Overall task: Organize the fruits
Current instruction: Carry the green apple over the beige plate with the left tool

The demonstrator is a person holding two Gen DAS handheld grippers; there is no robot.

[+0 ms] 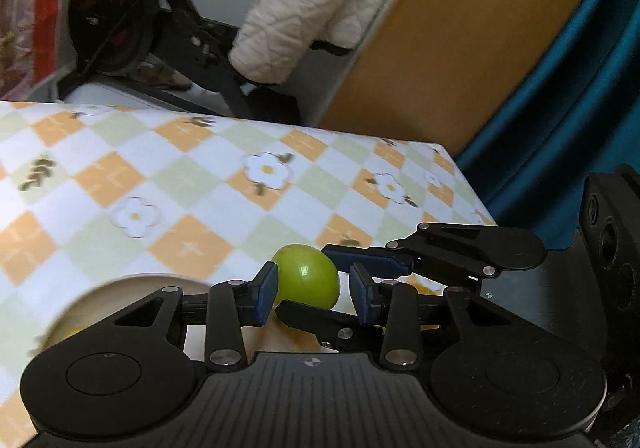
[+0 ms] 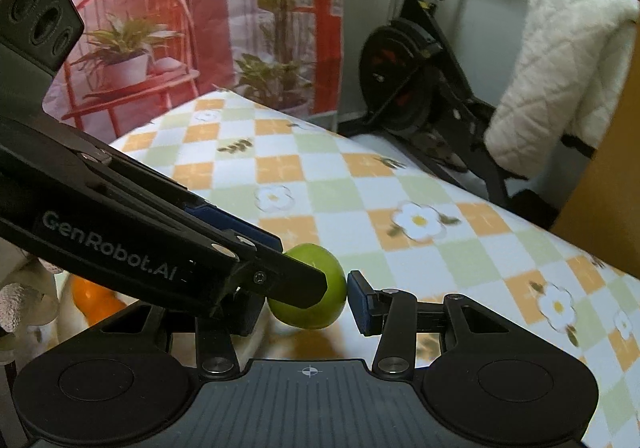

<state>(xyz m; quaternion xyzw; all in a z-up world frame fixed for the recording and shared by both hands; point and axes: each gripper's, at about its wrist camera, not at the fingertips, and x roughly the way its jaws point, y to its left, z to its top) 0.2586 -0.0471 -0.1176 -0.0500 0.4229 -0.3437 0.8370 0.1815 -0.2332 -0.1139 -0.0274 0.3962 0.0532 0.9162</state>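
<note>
One round green fruit [image 1: 308, 276] [image 2: 324, 312] hangs just above the checked tablecloth [image 1: 160, 176] [image 2: 360, 184], and both grippers are on it. In the left wrist view my left gripper [image 1: 314, 298] has its blue pads on either side of the fruit. My right gripper [image 1: 308, 282] reaches in from the right, one finger over the fruit and one under it. In the right wrist view my right gripper [image 2: 308, 306] presses its right pad on the fruit, and its left finger is hidden. My left gripper [image 2: 300, 268] crosses in from the left and clamps the fruit front and back.
A cream bowl [image 1: 132, 288] sits at the lower left, partly behind the left gripper. An orange fruit [image 2: 92, 298] lies low on the left. Past the table's far edge stand an exercise bike [image 2: 404, 80], a white quilted jacket [image 1: 312, 0], a wooden panel [image 1: 460, 48] and a teal curtain [image 1: 568, 96].
</note>
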